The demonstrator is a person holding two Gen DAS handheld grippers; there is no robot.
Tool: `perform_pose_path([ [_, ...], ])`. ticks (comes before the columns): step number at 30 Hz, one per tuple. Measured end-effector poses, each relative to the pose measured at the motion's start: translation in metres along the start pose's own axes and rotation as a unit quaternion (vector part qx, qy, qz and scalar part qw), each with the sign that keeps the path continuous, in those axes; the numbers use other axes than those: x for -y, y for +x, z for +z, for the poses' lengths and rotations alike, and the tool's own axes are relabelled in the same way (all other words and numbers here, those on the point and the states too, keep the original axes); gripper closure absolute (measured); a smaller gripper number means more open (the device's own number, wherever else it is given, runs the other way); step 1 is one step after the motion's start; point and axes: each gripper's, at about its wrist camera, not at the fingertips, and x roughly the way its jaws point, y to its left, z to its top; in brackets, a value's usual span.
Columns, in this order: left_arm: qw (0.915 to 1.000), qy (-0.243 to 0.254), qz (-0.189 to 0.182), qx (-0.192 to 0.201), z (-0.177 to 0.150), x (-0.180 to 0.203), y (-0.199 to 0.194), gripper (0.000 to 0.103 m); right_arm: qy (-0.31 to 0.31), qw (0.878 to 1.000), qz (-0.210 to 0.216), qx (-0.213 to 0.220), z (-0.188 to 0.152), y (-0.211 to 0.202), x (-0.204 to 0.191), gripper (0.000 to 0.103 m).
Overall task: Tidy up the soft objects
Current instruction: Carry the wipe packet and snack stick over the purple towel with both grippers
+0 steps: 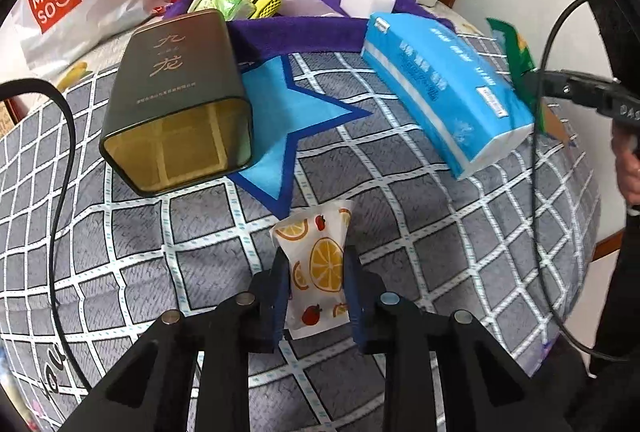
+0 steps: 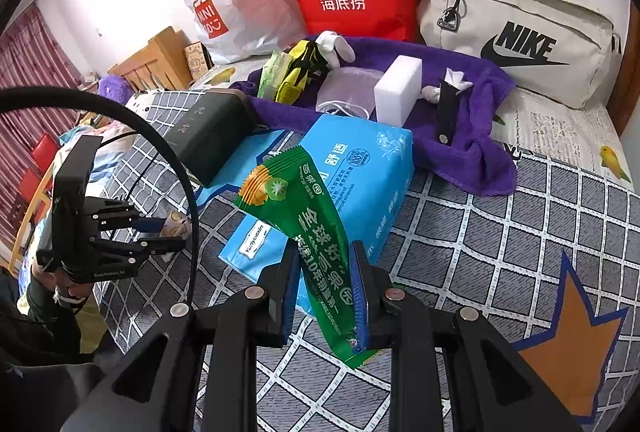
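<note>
Left hand-held gripper (image 1: pixel 316 272) clamped on fruit-print tissue pack (image 1: pixel 316 268), held above the checked bed cover (image 1: pixel 400 232). Ahead-left: dark tin (image 1: pixel 176 103) on its side. Ahead-right: blue tissue pack (image 1: pixel 448 87). Right hand-held gripper (image 2: pixel 326 288) pinches green snack packet (image 2: pixel 304 224) over the blue pack. Purple towel (image 2: pixel 460 143) beyond.

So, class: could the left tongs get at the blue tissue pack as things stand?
Probably not yet. The left tongs are shut on the fruit-print packet, so they would have to drop it first. The bedspread between them and the blue tissue pack looks free of obstacles.
</note>
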Motion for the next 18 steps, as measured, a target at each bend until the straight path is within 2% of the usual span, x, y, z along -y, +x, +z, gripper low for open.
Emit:
perform_pose_path([
  [5,0.9998,-0.005,-0.010,0.018,0.000,-0.003,-0.018,0.080,0.002,1.000,0.005,0.007,0.001,-0.004,-0.003,0.079],
  [18,0.9977,-0.015,0.018,0.063,0.036,-0.021,-0.061,0.080,-0.008,0.999,0.016,0.028,0.011,-0.009,-0.018,0.079],
])
